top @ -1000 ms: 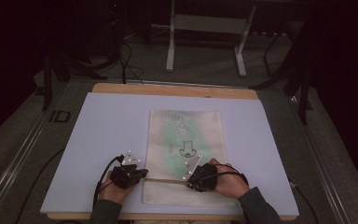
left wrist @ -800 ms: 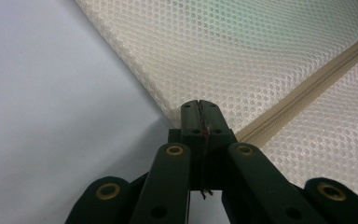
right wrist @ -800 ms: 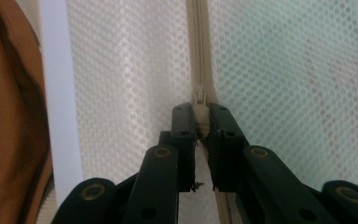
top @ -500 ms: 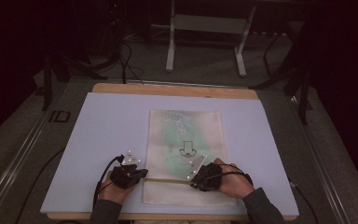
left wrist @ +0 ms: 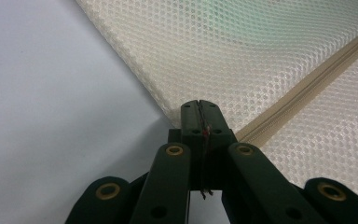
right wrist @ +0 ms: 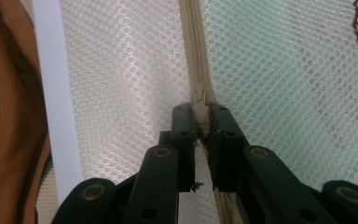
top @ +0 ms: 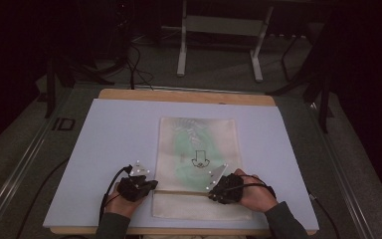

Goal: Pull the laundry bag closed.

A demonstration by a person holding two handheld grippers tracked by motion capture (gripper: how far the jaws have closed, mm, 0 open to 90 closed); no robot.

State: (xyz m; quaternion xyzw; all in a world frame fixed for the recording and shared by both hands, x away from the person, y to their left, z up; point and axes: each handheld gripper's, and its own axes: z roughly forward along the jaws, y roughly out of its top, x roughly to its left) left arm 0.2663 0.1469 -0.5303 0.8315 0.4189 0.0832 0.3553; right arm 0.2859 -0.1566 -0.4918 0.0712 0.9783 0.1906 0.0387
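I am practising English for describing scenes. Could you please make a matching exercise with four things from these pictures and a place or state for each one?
Column A
1. left tongs
2. right tongs
3. mesh bag
4. zipper pull

Column B
a. lies flat on the white table
b. shut at the bag's left edge, at the end of the zipper
c. sits between two jaws
d. closed around the zipper pull

Pairs: 1-b, 2-d, 3-a, 4-c
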